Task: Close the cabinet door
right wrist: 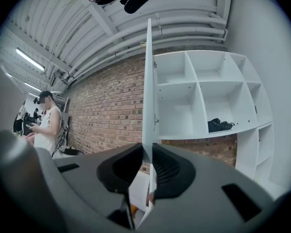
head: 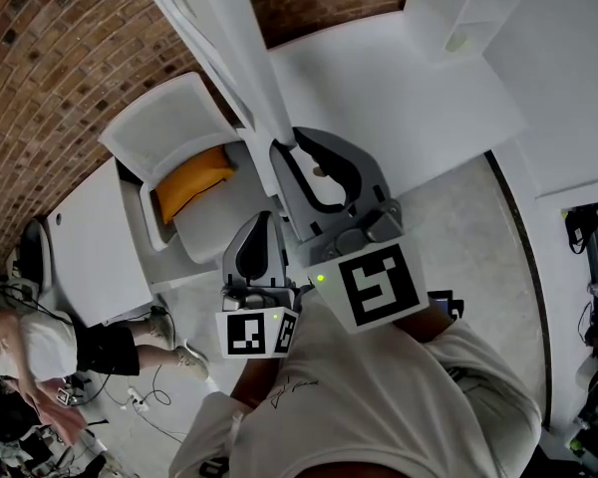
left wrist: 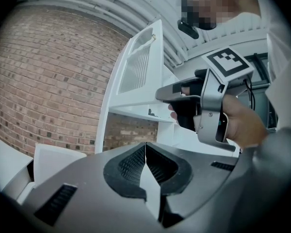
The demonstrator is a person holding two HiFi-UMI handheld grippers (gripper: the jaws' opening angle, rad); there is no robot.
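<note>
I have the right gripper clamped on the thin edge of the flat white cabinet door, standing open off the white cubby shelving; left gripper closed empty, ribbed black pads touching.

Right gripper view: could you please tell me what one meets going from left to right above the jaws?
Person in a white sleeveless top → red brick wall → white cabinet door, seen edge-on → white open-shelf cabinet.
</note>
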